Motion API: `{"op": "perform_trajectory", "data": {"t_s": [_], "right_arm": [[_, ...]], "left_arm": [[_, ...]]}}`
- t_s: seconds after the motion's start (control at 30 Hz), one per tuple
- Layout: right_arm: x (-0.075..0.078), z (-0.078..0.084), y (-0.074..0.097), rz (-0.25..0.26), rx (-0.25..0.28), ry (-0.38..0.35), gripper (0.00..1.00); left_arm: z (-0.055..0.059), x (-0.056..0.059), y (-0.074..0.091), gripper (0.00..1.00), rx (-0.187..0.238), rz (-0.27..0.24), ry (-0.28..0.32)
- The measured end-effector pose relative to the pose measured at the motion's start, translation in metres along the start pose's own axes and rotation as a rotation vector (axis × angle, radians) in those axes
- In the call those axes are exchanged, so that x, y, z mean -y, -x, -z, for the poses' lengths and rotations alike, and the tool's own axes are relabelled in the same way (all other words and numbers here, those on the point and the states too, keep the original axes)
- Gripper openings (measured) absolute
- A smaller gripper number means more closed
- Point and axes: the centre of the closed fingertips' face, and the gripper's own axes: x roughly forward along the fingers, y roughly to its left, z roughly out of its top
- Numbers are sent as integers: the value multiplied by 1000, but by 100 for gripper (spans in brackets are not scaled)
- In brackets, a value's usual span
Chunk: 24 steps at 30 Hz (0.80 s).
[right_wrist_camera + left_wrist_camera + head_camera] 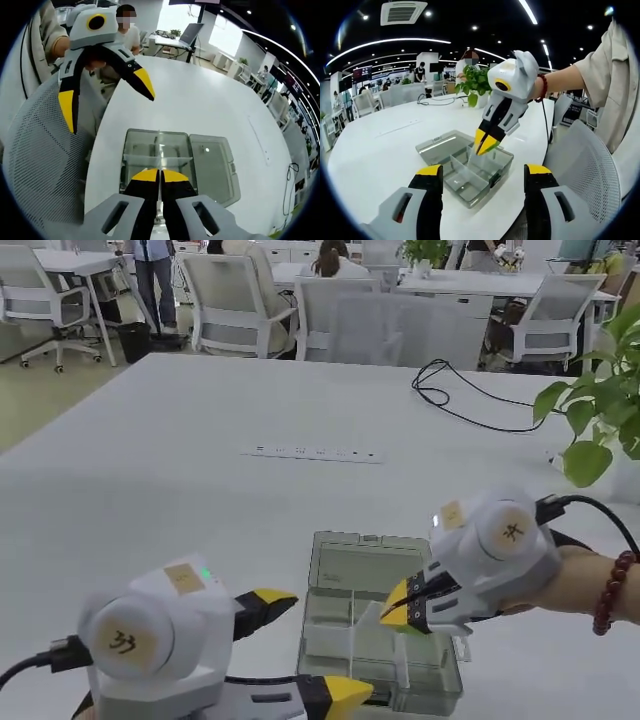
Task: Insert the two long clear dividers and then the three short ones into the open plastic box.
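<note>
Tilted, the clear divider (159, 150) pinched in the closed right tongs (160, 175) could miss the slots of the box (150, 131); the left tongs (483, 170) gape empty.

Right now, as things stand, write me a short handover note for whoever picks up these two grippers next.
Left gripper: open, holding nothing, beside the box's near corner.
Right gripper: shut, apparently on a thin clear divider, tips over the open box.
Box: on the white table, lid folded back flat.
Done: crossed dividers stand inside; exact count unclear.
Left: seat the held divider, then fit any that remain.
</note>
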Motion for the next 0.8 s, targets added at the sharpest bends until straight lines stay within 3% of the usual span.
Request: {"op": "perform_trajectory", "data": {"t_s": [0.2,0.5,0.8], "right_arm": [[-1,-1,-5,-9,-5,17,2],[1,-1,-6,-18,1,-14,2],[1,7,-16,-48,-33,-41,2]], "left_arm": [[1,1,0,66,-6,0,-3],[0,2,-2,66,-8,2,-7],[-1,2,-2,66,-8,-1,-13]]}}
